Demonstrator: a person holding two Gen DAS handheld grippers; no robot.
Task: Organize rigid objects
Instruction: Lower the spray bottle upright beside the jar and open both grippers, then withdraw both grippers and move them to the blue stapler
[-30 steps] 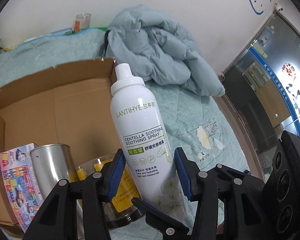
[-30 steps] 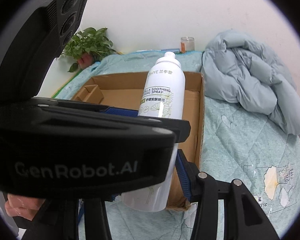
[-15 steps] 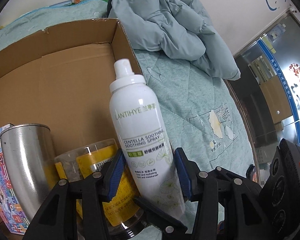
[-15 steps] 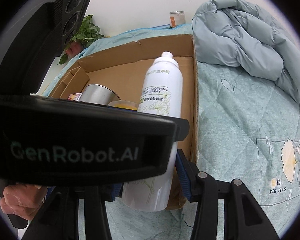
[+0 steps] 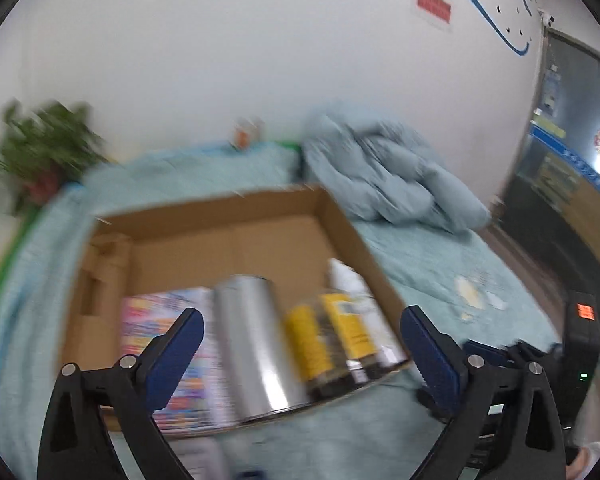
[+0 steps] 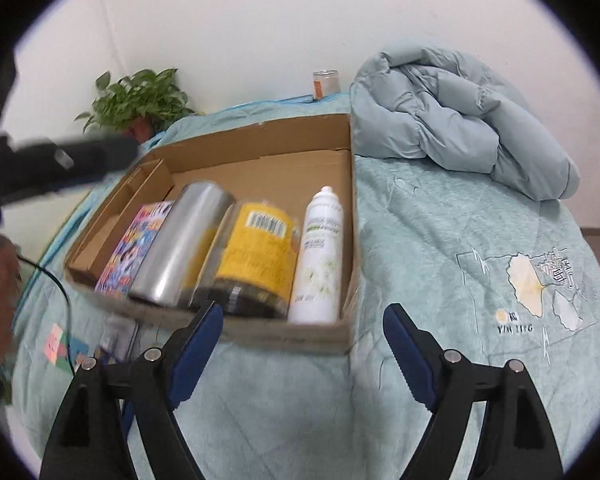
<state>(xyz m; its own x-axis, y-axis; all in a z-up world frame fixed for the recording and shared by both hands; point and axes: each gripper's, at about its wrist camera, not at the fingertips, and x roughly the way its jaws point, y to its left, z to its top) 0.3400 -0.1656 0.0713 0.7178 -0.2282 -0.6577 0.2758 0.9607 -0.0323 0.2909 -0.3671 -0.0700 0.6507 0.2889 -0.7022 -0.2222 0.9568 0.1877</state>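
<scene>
1. The left gripper point(image 5: 300, 340) is spread wide and holds nothing; its view is heavily blurred.
2. The right gripper point(image 6: 302, 340) is also spread wide and empty, above the quilt point(image 6: 440, 280) just short of the box point(image 6: 260, 148).
3. The spray point(image 6: 318, 256) stands in the box's near right corner, close against the wall point(image 6: 354, 220), with the jar point(image 6: 260, 256) just beside it, then the cup point(image 6: 182, 240) and the booklet point(image 6: 134, 248) in a row.
4. Risk, as I judge it: the spray is tall and slim on a box that rests on soft bedding, so pressing the quilt or nudging the box could topple it against the jar.
5. The row is tightly packed; a gripper reaching in for another placement may clip the cup or jar.
6. Loose items point(image 6: 56, 344) lie on the quilt left of the box; they are too blurred to identify.
</scene>
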